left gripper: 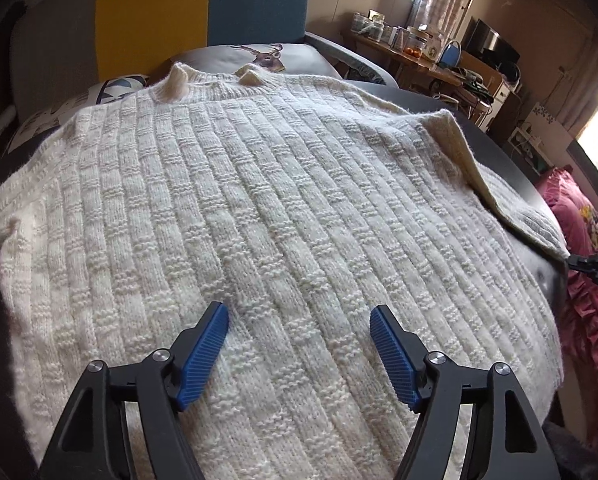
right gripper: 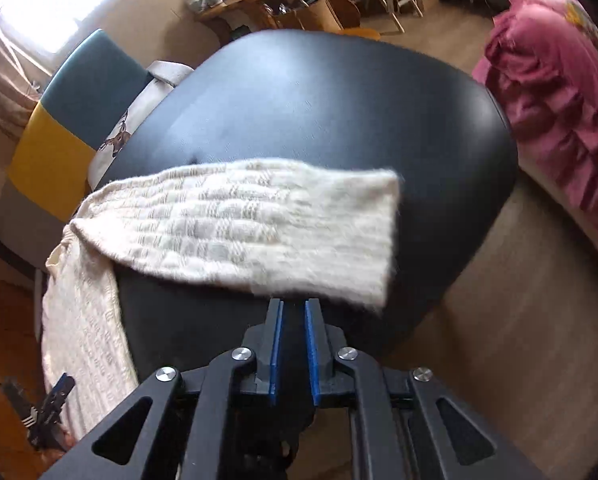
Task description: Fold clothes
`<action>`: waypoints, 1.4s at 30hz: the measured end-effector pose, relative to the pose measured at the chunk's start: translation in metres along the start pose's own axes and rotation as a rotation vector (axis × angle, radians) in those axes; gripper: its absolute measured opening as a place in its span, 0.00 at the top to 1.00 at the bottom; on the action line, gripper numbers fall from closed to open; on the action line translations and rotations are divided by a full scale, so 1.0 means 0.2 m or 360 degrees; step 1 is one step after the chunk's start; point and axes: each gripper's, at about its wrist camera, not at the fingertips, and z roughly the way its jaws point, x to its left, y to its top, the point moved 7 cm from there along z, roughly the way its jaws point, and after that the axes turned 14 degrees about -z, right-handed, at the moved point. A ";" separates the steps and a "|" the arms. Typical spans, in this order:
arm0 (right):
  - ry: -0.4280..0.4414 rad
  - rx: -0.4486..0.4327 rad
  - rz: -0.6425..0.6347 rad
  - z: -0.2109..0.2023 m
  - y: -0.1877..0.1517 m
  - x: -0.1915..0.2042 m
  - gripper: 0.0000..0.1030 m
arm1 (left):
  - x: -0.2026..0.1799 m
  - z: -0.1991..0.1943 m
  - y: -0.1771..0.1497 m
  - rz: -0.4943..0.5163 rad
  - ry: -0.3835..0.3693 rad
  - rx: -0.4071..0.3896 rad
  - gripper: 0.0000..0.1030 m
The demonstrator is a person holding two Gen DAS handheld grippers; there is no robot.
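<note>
Nearest in the left wrist view, the left gripper (left gripper: 299,354) hangs just above the sweater (left gripper: 239,216) with its blue ribbed pads spread wide and nothing between them. The cream knit, worked in a raised basket-weave rib, lies flat across the black table (left gripper: 507,156) and fills most of this view, its collar at the far end and one sleeve (left gripper: 499,184) stretched out to the right, toward the table's edge. Only the right wrist view shows how that sleeve (right gripper: 259,228) lies: it stretches sideways over the smooth, slightly glossy tabletop (right gripper: 319,108), its cuff end blurred, with the right gripper (right gripper: 293,348) just below the sleeve's near edge. Its blue pads stand close together with a narrow slot between them, and no cloth shows in the slot; whether the tips pinch the sleeve's hem I cannot tell, since the knit covers them. This view also reveals the rounded far rim of the table and a broad bare stretch of black surface beyond the sleeve, while the sweater's body hangs over the left edge. In the left wrist view the right gripper's black tip (left gripper: 595,268) shows at the sleeve's end. Farther off stand a deer-print cushion (left gripper: 259,58), a chair with yellow and teal panels (left gripper: 203,8), a ruffled pink bedcover (right gripper: 559,92) to the right, and a cluttered wooden desk (left gripper: 431,60) under the window.
</note>
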 end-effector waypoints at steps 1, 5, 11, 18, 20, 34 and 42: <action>0.0009 0.0014 0.0009 -0.01 -0.04 -0.03 0.84 | 0.00 0.00 0.00 0.0011 0.0010 0.0005 0.27; 0.0011 -0.0010 -0.0009 -0.09 -0.03 -0.09 0.78 | 0.00 0.00 0.02 -0.0019 0.0000 0.0051 0.27; -0.0244 -0.0031 -0.0279 0.00 0.22 -0.01 0.75 | -0.03 -0.08 0.18 -0.0129 -0.0085 0.0077 0.27; -0.0369 0.0098 -0.0619 0.26 0.27 0.14 0.75 | -0.35 -0.14 0.70 0.0087 -0.0210 -0.0095 0.29; -0.0362 0.0075 -0.0627 0.27 0.27 0.13 0.74 | -0.48 -0.10 0.86 0.0203 -0.0229 -0.0108 0.39; -0.0353 -0.0054 -0.0768 0.28 0.23 0.16 0.73 | -1.05 0.82 1.10 0.0661 -0.0290 0.0674 0.65; -0.0388 -0.0034 -0.0799 0.29 0.23 0.17 0.73 | -1.05 0.99 1.02 0.0765 -0.0113 0.0677 0.52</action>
